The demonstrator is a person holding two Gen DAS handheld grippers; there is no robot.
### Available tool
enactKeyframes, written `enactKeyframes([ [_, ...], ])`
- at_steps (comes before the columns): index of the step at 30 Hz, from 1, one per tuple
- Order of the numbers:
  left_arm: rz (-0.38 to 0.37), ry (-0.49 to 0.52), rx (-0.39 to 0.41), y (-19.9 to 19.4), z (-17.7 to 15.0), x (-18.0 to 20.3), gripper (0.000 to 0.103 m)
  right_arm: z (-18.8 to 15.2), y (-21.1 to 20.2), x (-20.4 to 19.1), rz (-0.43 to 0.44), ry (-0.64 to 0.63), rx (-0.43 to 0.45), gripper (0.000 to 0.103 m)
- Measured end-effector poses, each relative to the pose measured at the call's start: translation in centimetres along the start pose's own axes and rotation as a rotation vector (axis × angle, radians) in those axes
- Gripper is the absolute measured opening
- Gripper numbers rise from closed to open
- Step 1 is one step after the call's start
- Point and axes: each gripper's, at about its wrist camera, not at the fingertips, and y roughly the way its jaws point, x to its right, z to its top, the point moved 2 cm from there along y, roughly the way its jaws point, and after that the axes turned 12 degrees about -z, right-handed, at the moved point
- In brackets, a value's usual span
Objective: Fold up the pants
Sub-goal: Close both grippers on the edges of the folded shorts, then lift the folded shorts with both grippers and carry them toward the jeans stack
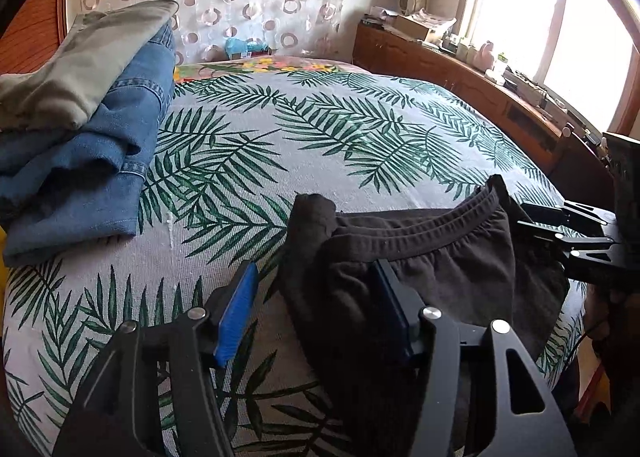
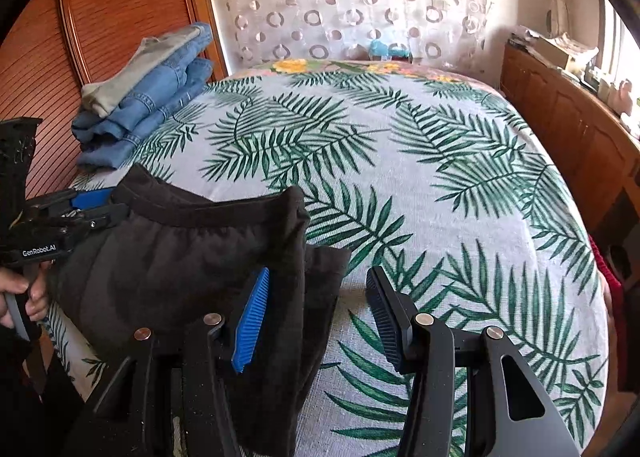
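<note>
Where the bed (image 1: 248,161) meets its near edge, black pants (image 1: 432,257) are laid, waistband (image 1: 420,231) turned toward the far side, the rest hanging over the edge toward the cameras.

Left gripper (image 1: 316,297): jaws parted, nothing clamped. One corner of the waist is seen between the fingers, with a gap beside the blue pad (image 1: 236,317); whether the dark pad touches the cloth cannot be told.

Right gripper (image 2: 316,309): jaws parted likewise. The other waist corner is seen at the blue pad (image 2: 252,321); contact cannot be told. Only bedspread is seen before the dark pad (image 2: 384,317).

Hand (image 2: 24,293): seen gripping the left tool's handle.

Folded stack (image 2: 148,93): jeans with a grey-green garment on top, placed at the far left of the bed, well apart from the pants.

Cabinet (image 2: 568,129): set along the right side, cluttered on top.
</note>
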Motion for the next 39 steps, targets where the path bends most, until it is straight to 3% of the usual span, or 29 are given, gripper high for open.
enactKeyframes([
  [6,-0.001,0.001,-0.001,0.0,0.0,0.0,0.060,0.0,0.1,-0.5,0.017,-0.015,0.006,0.050],
  [10,-0.008,0.005,-0.002,0.0,0.0,0.1,0.058,0.0,0.3,-1.1,0.069,-0.040,0.005,0.026],
  [17,-0.050,0.029,0.003,-0.1,0.1,1.4,0.020,-0.2,0.4,-1.3,0.088,-0.050,0.014,0.015],
  [19,-0.054,0.030,0.005,-0.2,0.1,1.6,0.018,-0.3,0.2,-1.3,0.088,-0.045,0.022,0.013],
  [39,-0.039,0.115,0.197,-7.6,2.1,5.6,0.011,-0.4,-7.6,-1.4,0.094,-0.037,0.249,0.010],
])
